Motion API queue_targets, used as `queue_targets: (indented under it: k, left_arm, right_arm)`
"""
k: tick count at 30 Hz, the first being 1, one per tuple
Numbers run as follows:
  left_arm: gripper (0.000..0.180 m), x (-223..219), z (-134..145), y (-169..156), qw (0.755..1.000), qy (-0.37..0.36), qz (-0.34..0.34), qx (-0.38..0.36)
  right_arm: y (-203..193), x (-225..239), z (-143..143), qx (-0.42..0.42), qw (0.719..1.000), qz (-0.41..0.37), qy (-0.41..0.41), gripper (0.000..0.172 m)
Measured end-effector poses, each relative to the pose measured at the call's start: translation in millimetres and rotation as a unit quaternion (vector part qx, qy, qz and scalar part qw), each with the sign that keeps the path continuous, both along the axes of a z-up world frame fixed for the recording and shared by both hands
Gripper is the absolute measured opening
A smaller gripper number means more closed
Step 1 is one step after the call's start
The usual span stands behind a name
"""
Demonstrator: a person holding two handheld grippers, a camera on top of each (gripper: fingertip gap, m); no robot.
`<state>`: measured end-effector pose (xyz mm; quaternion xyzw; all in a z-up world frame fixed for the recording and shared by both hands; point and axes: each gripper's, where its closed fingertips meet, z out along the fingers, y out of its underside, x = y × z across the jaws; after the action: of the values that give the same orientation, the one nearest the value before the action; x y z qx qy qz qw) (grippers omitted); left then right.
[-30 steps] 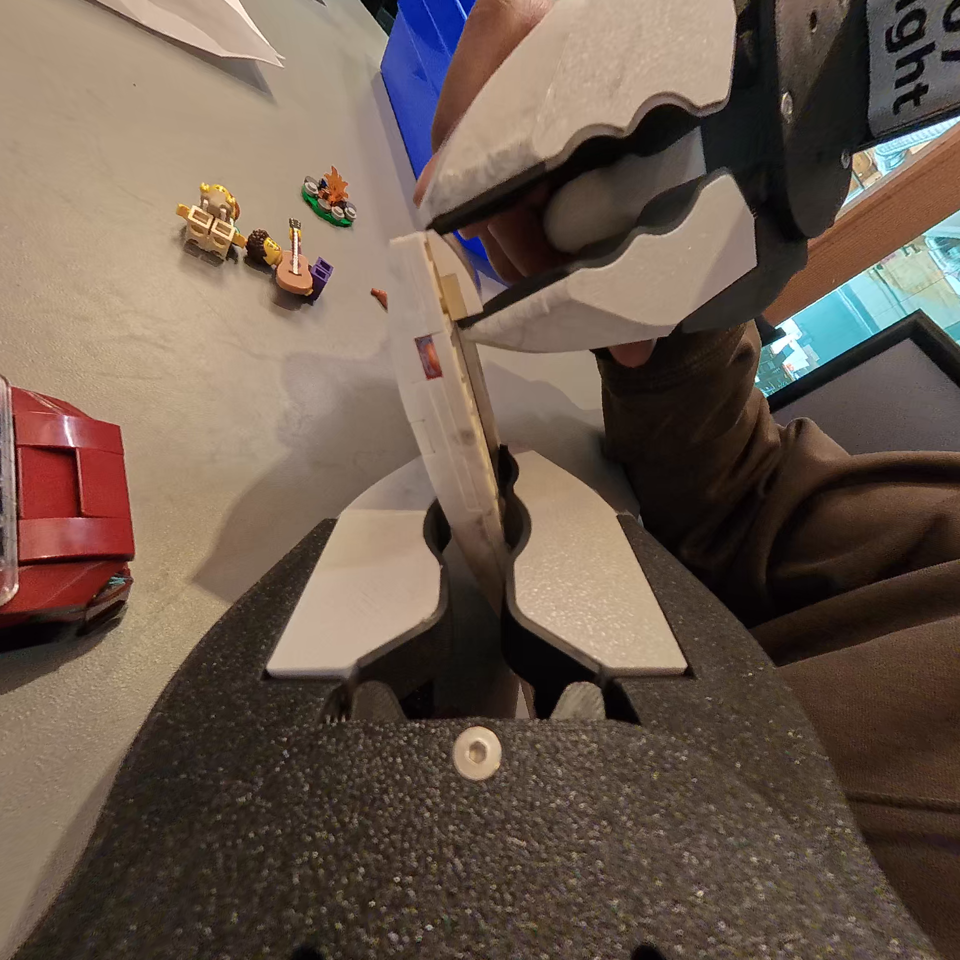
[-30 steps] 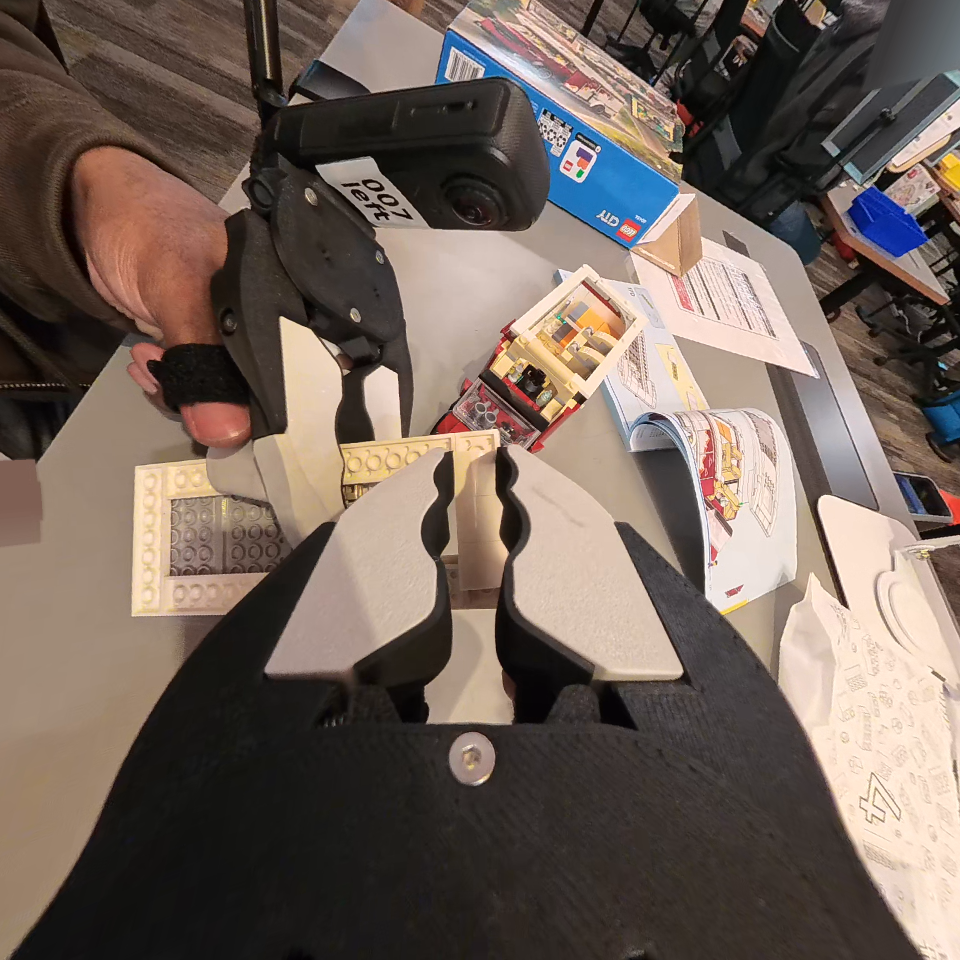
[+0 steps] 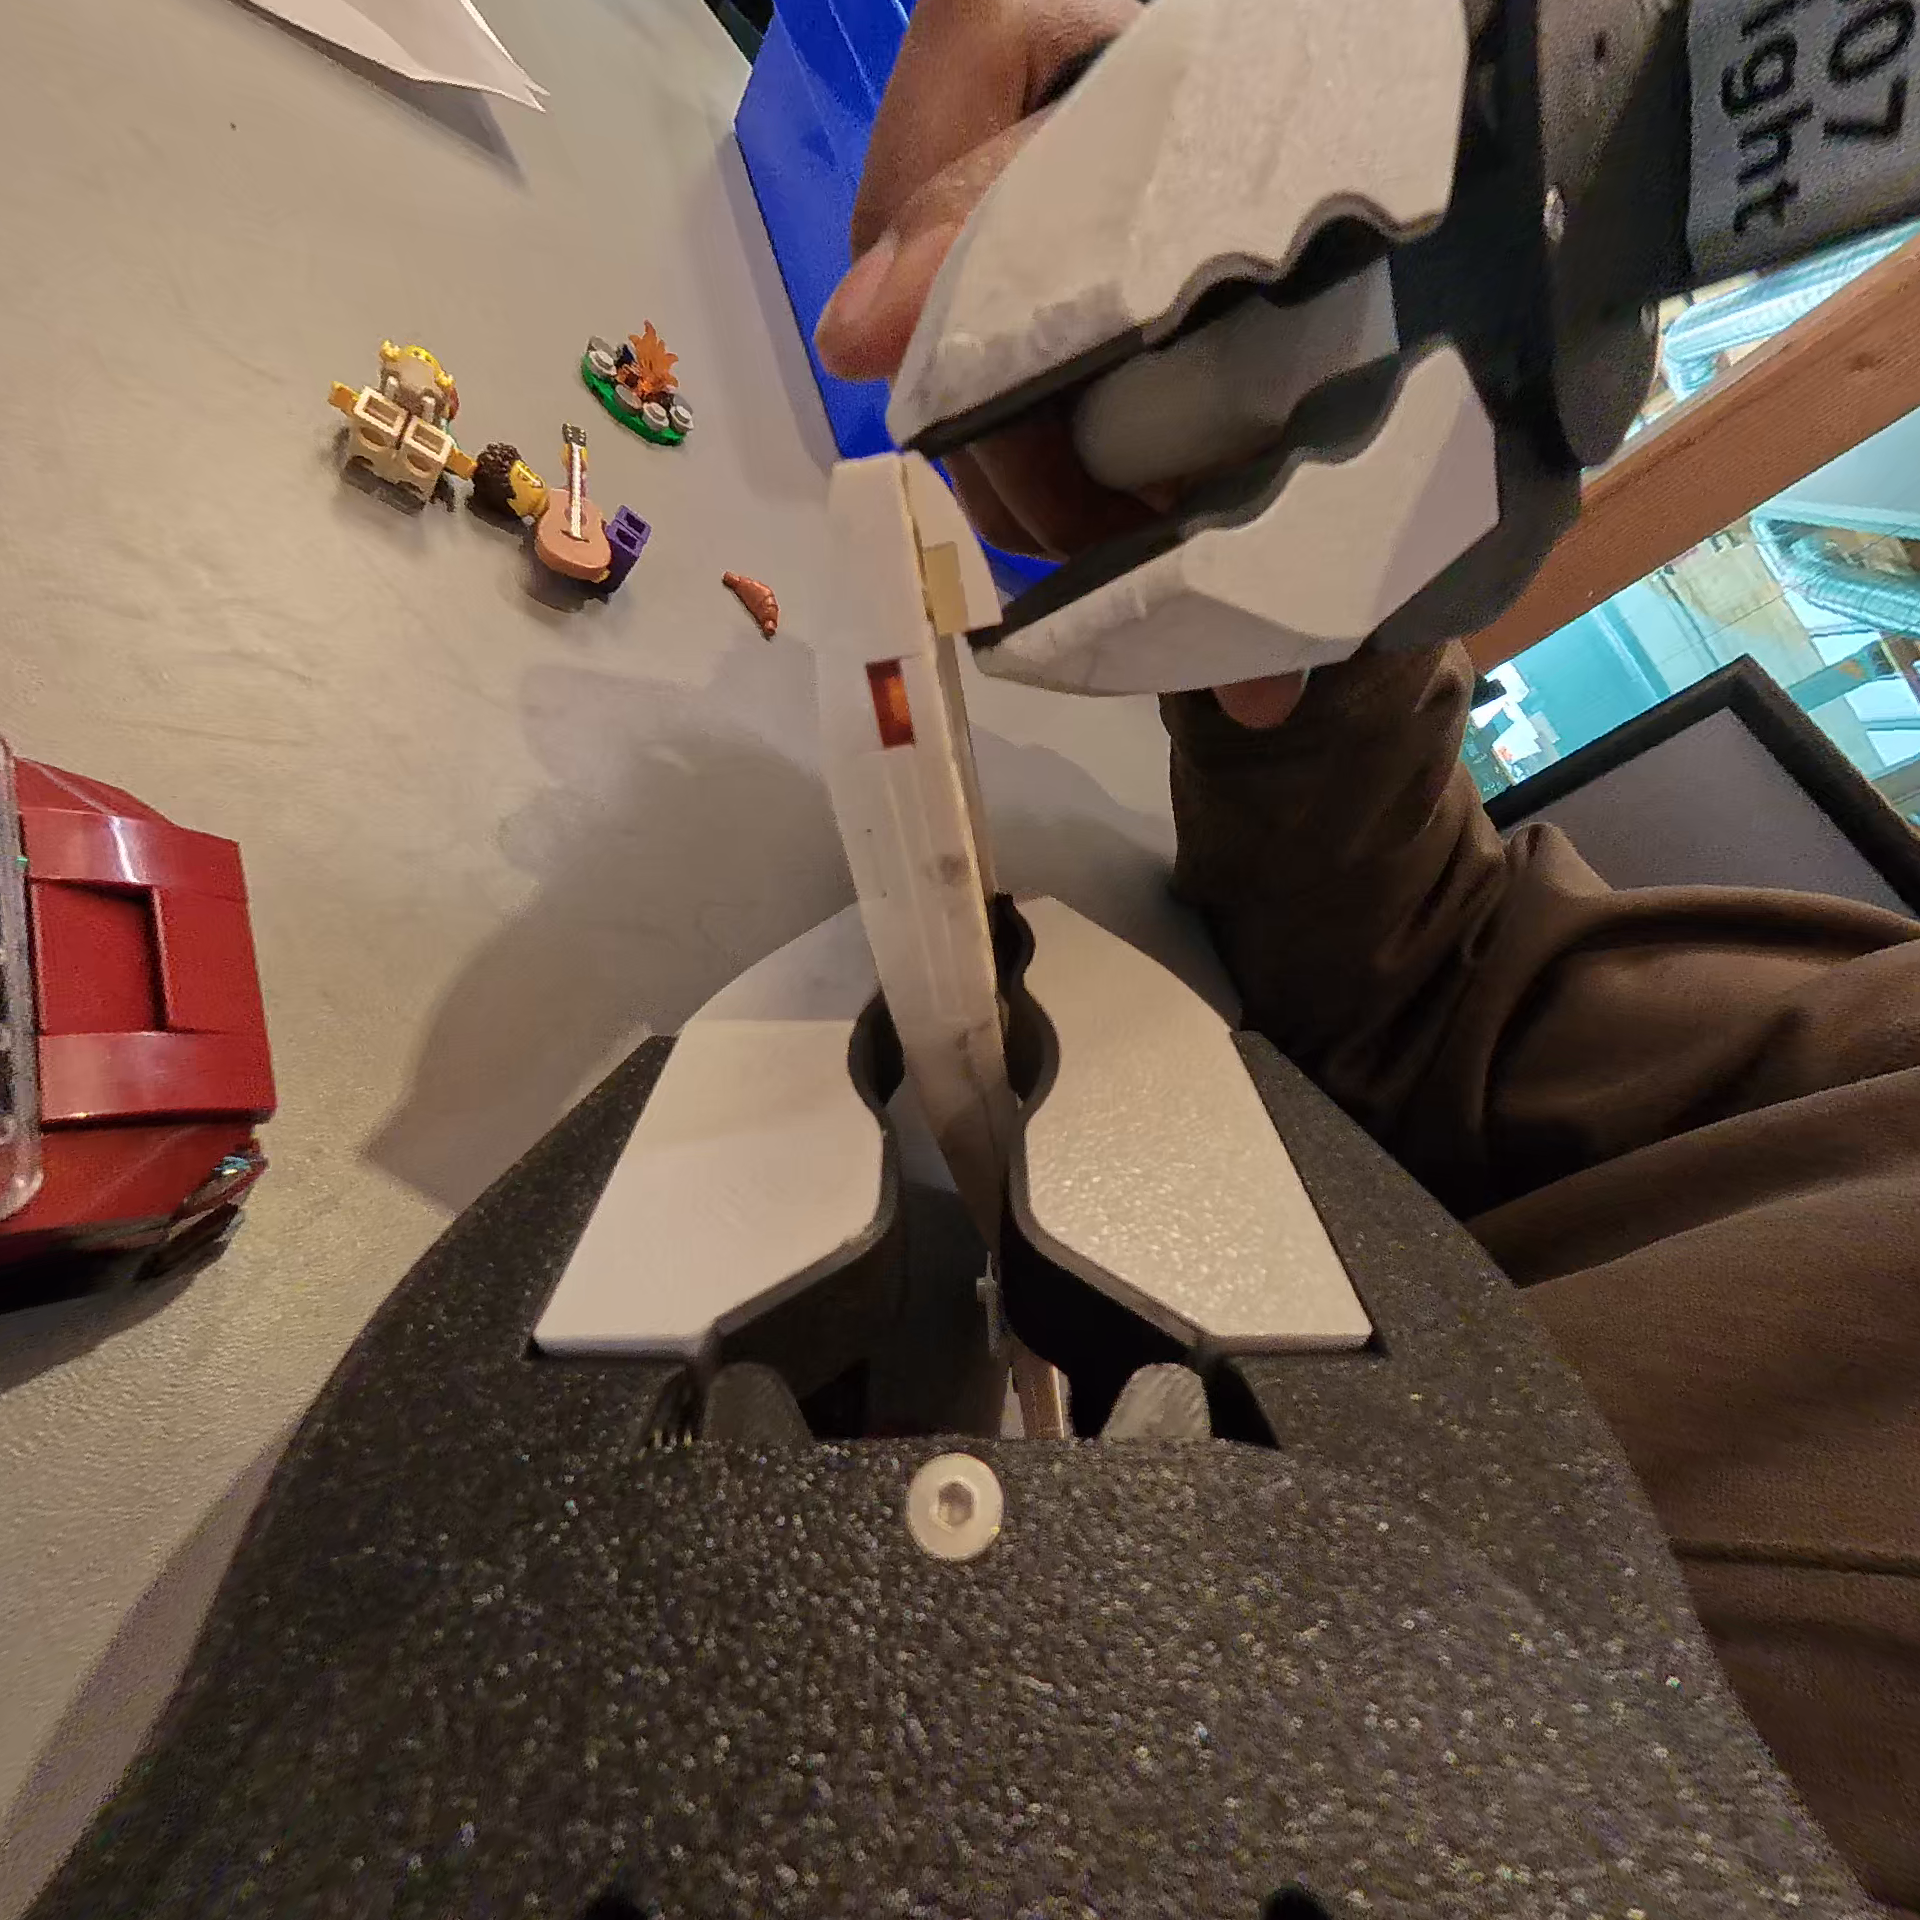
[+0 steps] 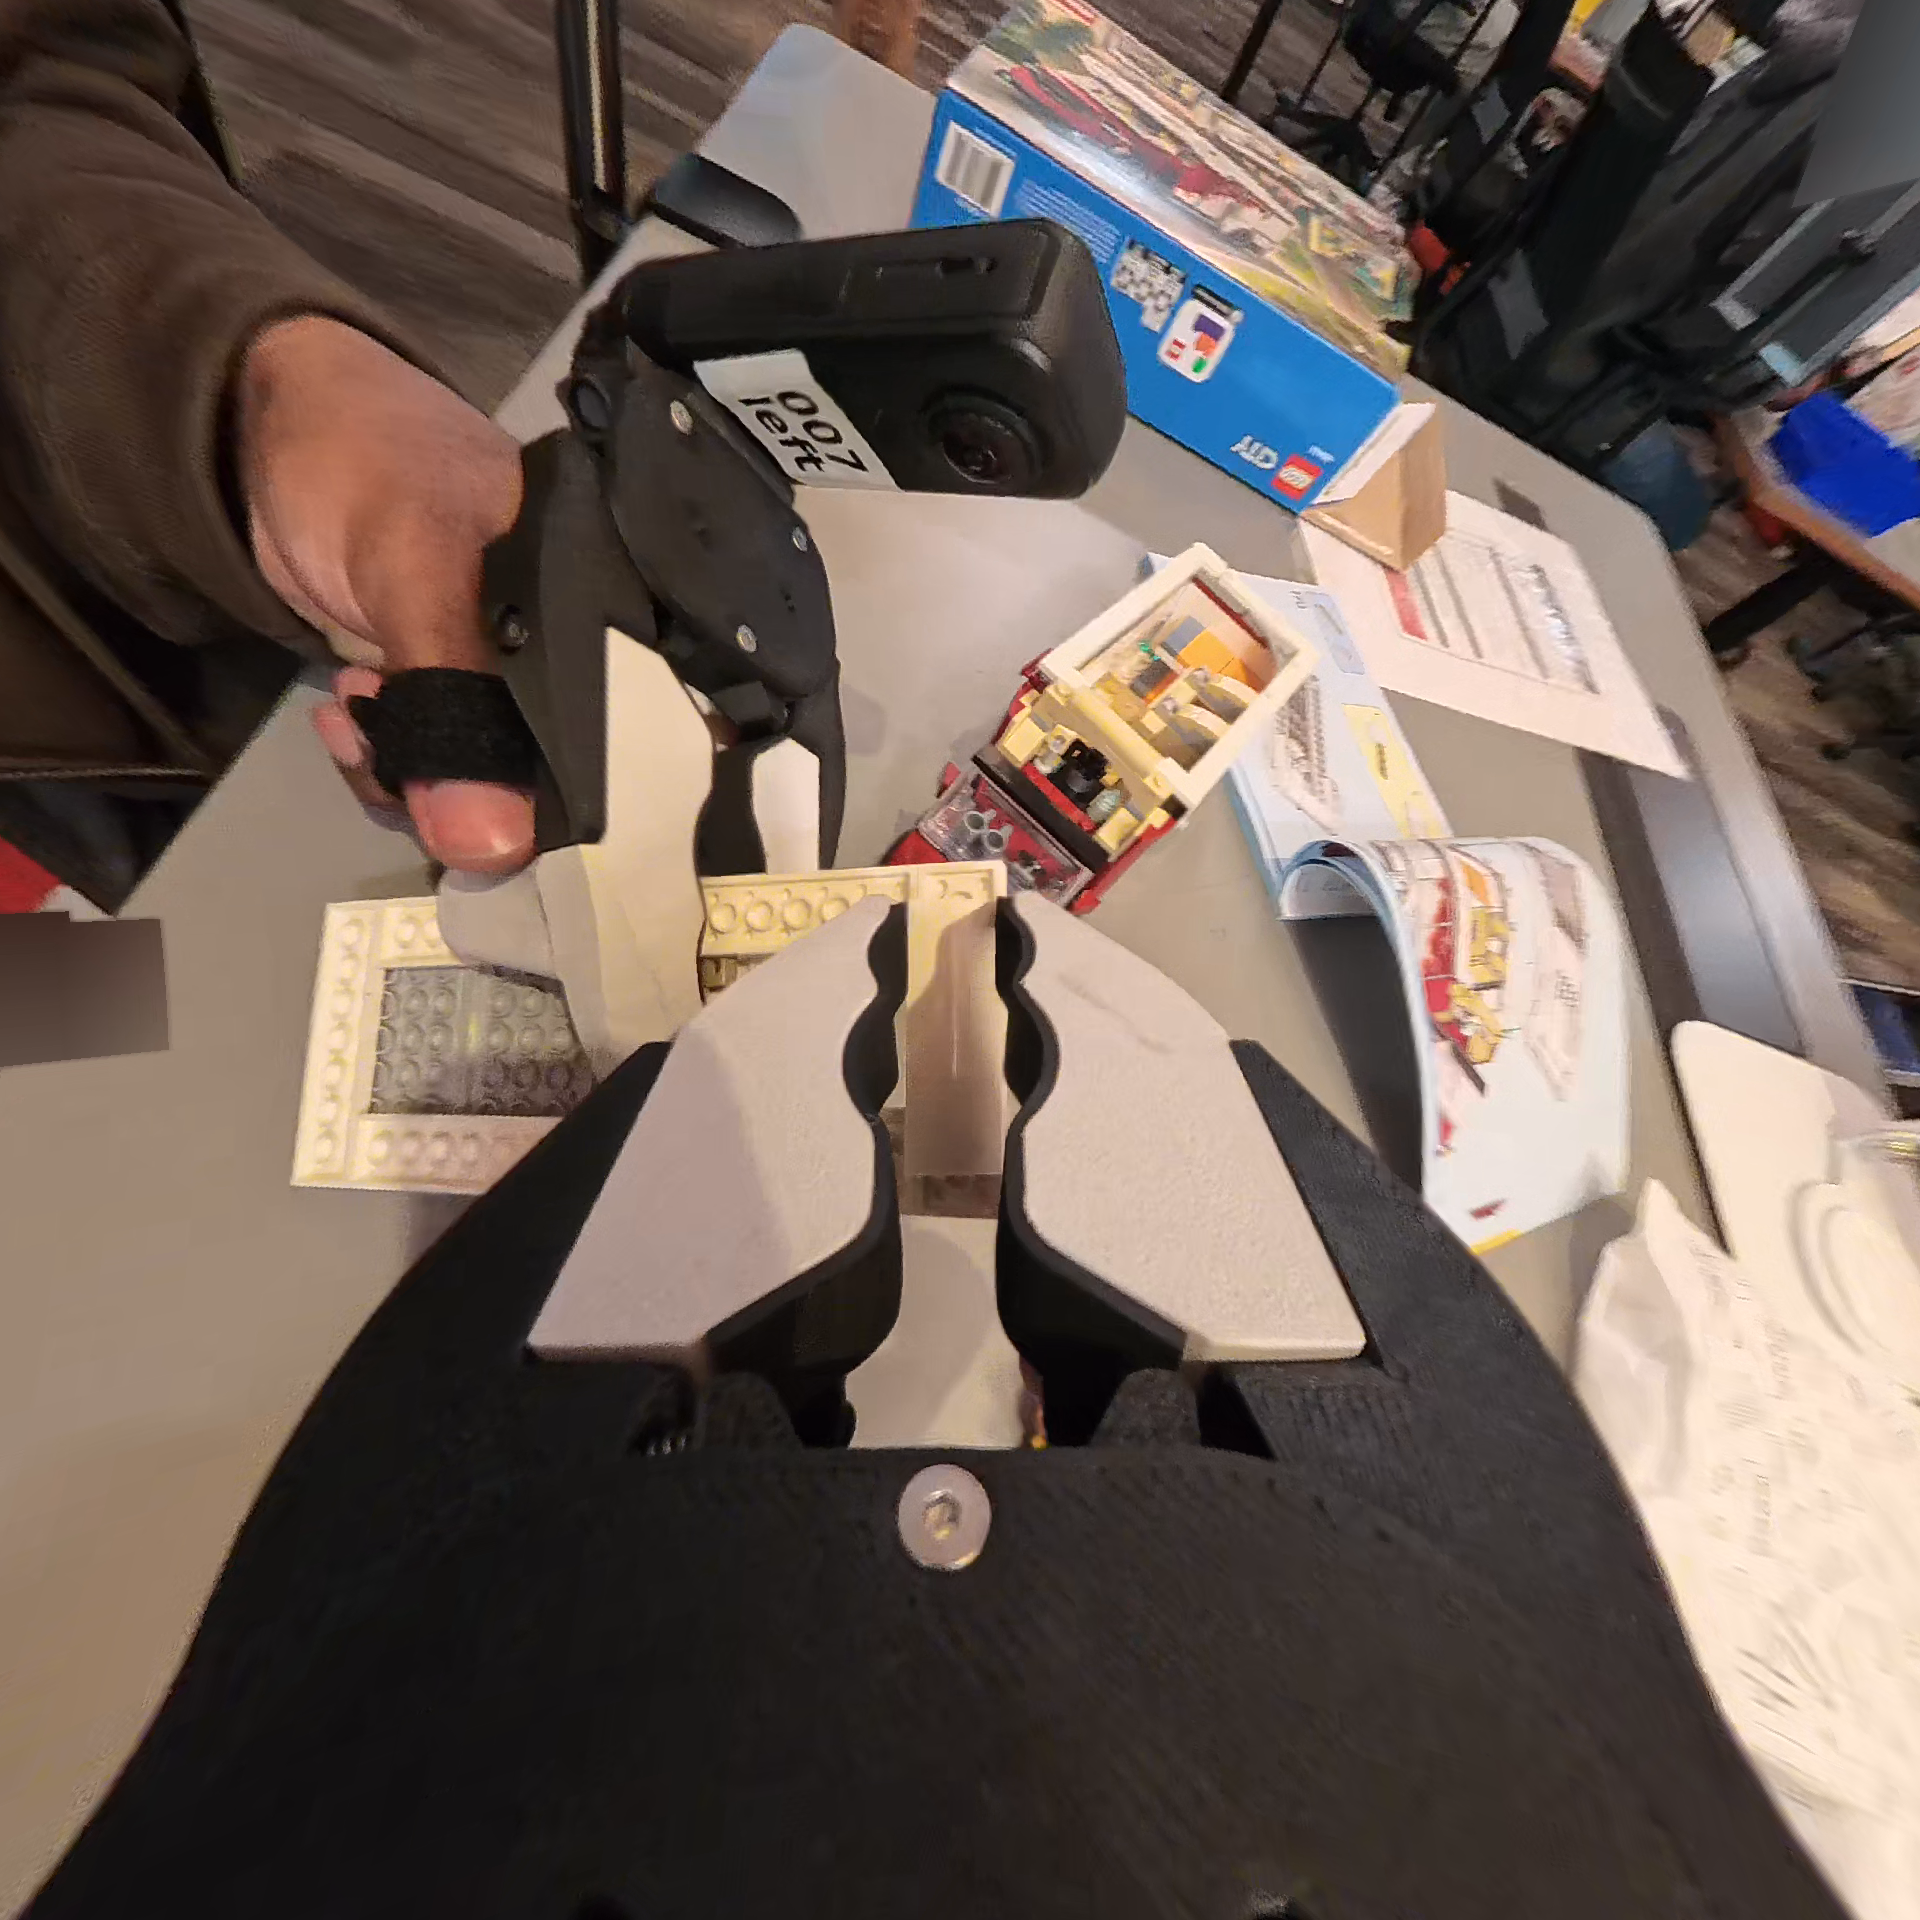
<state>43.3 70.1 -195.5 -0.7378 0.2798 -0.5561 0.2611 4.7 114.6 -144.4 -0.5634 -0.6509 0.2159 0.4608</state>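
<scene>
The left gripper (image 3: 940,997) is clamping the near edge of a flat white and cream toy-brick roof panel with a grey studded centre (image 4: 436,1039), its pads (image 3: 1132,1122) pressing both faces. The right gripper (image 4: 948,987) is pinching the same panel at its far right corner, fingers (image 4: 790,1070) closing on the panel's two faces. The panel is hanging edge-on between the two, above the grey table (image 3: 312,779).

The panel is looking light and stiff, but it is built of snapped plates, so twisting would likely split it; the solid cream rim seems the safer hold. Smooth plastic may slip.

To the left a red toy-brick van (image 3: 125,1018) is sitting near; small toy figures with a guitar (image 3: 488,478) are lying farther off. A blue cardboard box (image 4: 1143,270) and an open instruction booklet (image 4: 1455,987) are bounding the far and right sides.
</scene>
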Motion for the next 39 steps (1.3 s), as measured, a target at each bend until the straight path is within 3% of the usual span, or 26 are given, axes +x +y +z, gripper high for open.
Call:
queue_targets:
  k: [5,10,31,39]
  left_arm:
    - [0.015,-2.6,0.3,5.0,1.0,-0.004,0.014,-0.007]
    - [0.015,-1.3,-0.3,3.5,1.0,0.001,0.01,0.002]
    - [0.016,7.0,-0.4,-14.3,0.998,0.01,-0.052,0.023]
    - [0.016,4.7,-1.3,-7.9,0.999,0.006,-0.036,0.004]
  right_arm:
    - [12.2,13.9,-15.6,0.113,0.987,-0.054,-0.101,0.029]
    - [12.1,13.5,-14.0,0.143,0.981,-0.06,-0.114,0.018]
    - [-10.6,25.7,-10.0,-0.051,0.996,0.008,-0.078,0.018]
    - [-3.4,22.4,-12.3,-0.03,0.998,-0.006,-0.06,0.018]
